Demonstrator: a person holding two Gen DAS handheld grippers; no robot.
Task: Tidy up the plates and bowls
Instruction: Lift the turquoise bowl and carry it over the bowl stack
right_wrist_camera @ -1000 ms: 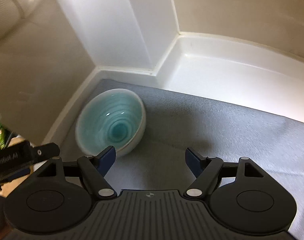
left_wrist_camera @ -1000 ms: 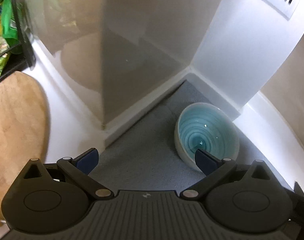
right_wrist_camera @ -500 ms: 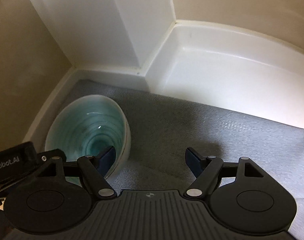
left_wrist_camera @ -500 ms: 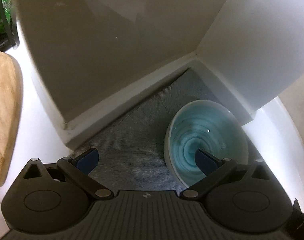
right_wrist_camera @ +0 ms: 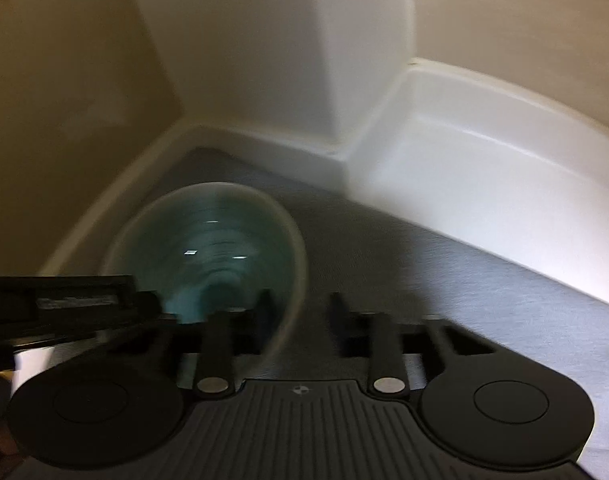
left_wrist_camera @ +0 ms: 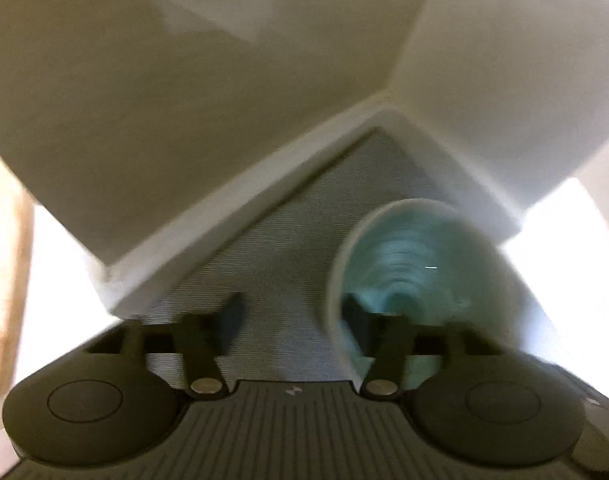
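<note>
A pale bowl (left_wrist_camera: 408,248) with a teal spiral inside sits on the grey mat (left_wrist_camera: 304,220) in a white corner. My left gripper (left_wrist_camera: 292,316) straddles its near left rim, one finger inside the bowl and one outside. Its jaws are closing, and the outer pad still stands apart from the rim. In the right wrist view the bowl (right_wrist_camera: 224,240) lies low on the left. My right gripper (right_wrist_camera: 300,308) straddles its right rim, jaws closing, with small gaps beside the wall. Both views are blurred.
White walls and a raised white ledge (right_wrist_camera: 484,168) hem the mat (right_wrist_camera: 444,280) in at the back. The left gripper's black body (right_wrist_camera: 64,308) shows at the bowl's left side. A wooden board (left_wrist_camera: 8,280) lies at the far left edge.
Both grippers sank closer to the bowl and now straddle opposite sides of its rim. Both pairs of jaws have narrowed from wide open.
</note>
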